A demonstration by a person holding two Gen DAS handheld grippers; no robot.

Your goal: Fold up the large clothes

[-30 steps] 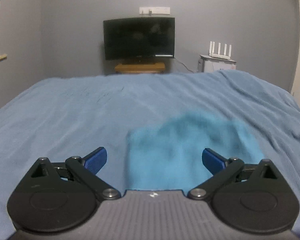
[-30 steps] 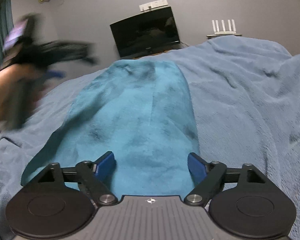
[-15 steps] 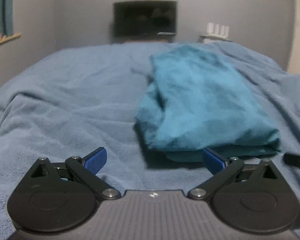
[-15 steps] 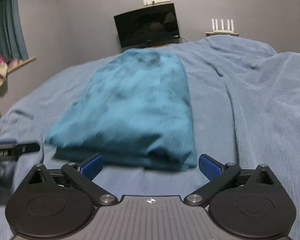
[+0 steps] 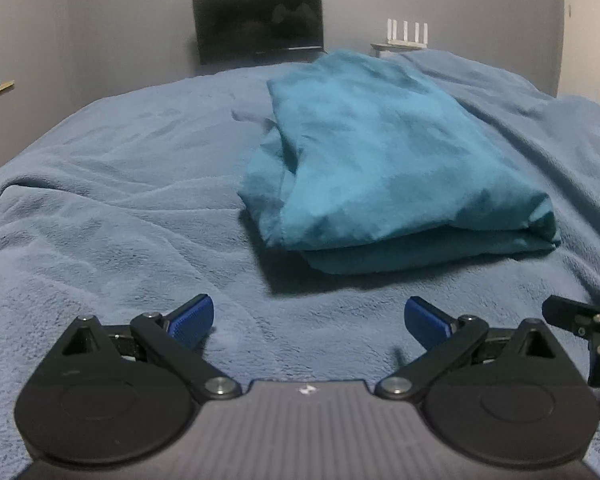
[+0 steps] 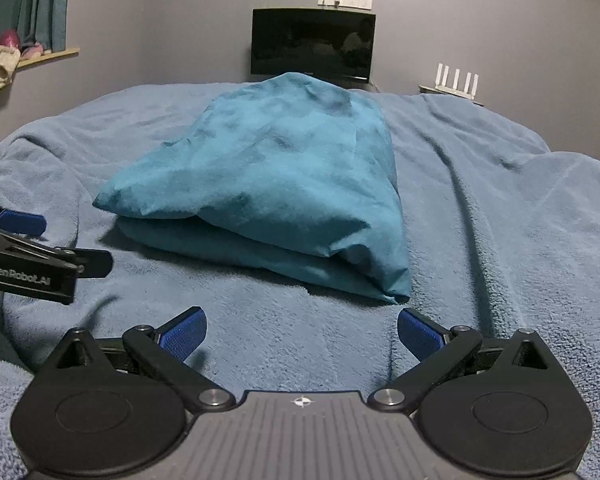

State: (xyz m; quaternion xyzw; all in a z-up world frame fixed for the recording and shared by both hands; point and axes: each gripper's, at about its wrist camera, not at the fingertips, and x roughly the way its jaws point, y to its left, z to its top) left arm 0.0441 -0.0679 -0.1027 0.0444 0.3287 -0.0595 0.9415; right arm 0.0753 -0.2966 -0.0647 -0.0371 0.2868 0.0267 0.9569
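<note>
A teal garment (image 5: pixel 384 168) lies folded in layers on the blue blanket (image 5: pixel 120 200), its thick folded edge toward me. It also shows in the right wrist view (image 6: pixel 276 184). My left gripper (image 5: pixel 308 322) is open and empty, a short way in front of the fold, above the blanket. My right gripper (image 6: pixel 300 332) is open and empty, just in front of the garment's near right corner. The right gripper's finger shows at the right edge of the left wrist view (image 5: pixel 580 316). The left gripper shows at the left of the right wrist view (image 6: pixel 28 264).
The blanket (image 6: pixel 500 220) covers the whole bed, with ridges on the right. A dark TV (image 6: pixel 312 44) and a white router (image 6: pixel 456 80) stand at the far wall. A curtain and a window ledge with small items (image 6: pixel 4 60) are at the far left.
Both grippers have drawn back from the garment toward me and lowered. The garment now lies folded over on itself with both grippers off it.
</note>
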